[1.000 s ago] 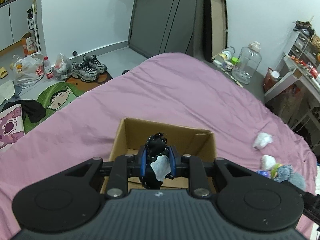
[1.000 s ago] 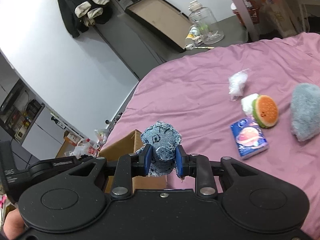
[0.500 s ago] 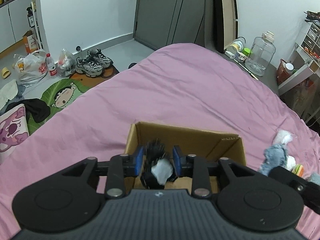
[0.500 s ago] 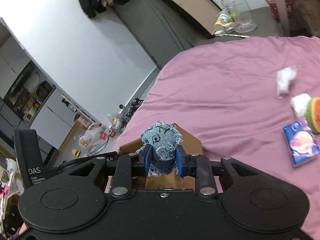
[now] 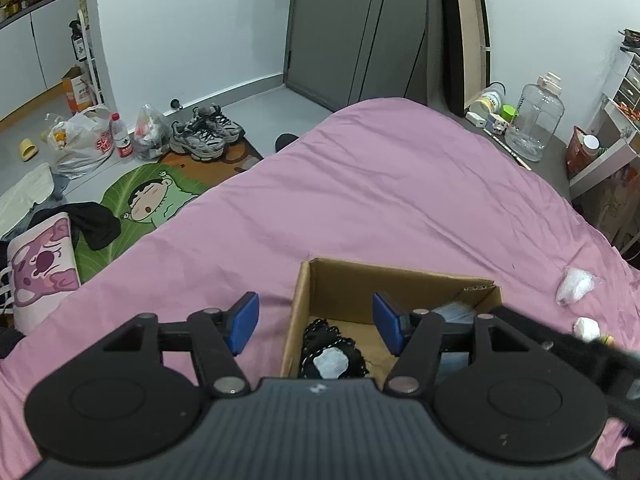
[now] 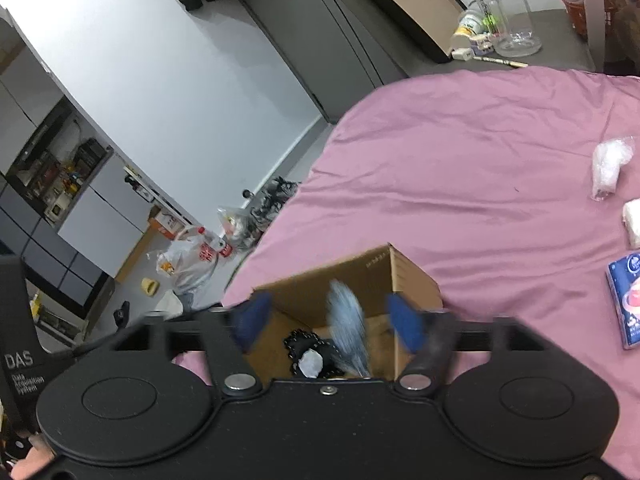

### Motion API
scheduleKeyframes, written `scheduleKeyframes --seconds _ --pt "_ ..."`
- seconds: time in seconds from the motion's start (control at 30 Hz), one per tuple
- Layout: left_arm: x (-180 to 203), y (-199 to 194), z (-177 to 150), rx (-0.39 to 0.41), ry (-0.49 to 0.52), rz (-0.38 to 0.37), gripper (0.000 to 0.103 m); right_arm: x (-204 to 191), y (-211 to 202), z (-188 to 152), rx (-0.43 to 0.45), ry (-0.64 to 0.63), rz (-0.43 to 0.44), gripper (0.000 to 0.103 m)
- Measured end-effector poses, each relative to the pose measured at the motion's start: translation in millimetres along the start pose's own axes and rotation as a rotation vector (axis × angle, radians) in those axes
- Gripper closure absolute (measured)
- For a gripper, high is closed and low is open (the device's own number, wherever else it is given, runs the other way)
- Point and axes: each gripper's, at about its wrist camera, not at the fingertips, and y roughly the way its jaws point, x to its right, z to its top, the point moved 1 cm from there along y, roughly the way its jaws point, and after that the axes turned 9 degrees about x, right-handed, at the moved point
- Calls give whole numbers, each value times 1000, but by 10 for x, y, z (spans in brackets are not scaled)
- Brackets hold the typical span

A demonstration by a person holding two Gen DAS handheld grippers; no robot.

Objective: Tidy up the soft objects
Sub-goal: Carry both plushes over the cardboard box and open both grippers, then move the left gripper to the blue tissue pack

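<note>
An open cardboard box sits on the pink bed. A black soft toy with a white patch lies inside it. My left gripper is open and empty above the box's left wall. My right gripper is open above the box. A blurred blue denim toy is falling between its fingers into the box; it shows partly behind the left gripper's finger. More soft things lie to the right: a white crinkly bag and a white soft piece.
A blue tissue pack lies on the bed at the right. The bed edge drops to a floor with shoes, plastic bags and a green cartoon mat. A big clear jar stands beyond the bed.
Both grippers have opened. The black toy dropped from the left gripper into the box. The right gripper moved over the box and let go of the denim toy.
</note>
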Motion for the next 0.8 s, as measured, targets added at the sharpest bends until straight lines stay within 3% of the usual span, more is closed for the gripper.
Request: scheduleKeyframes --seconds 0.1,0.43,0.6,0.8 --pt "-2 -55 3 -16 -2 -9 28 34 -98 44 -9 -21 -24 31" --pt "245 -279 -45 -43 39 -14 16 334 -606 206 -1 -69 -102 22" --pt "444 -444 -40 -28 58 -39 3 520 -857 303 30 -85 -154 15" --pt "711 -612 -58 -8 76 -72 0 766 -1157 363 51 -90 -200 5"
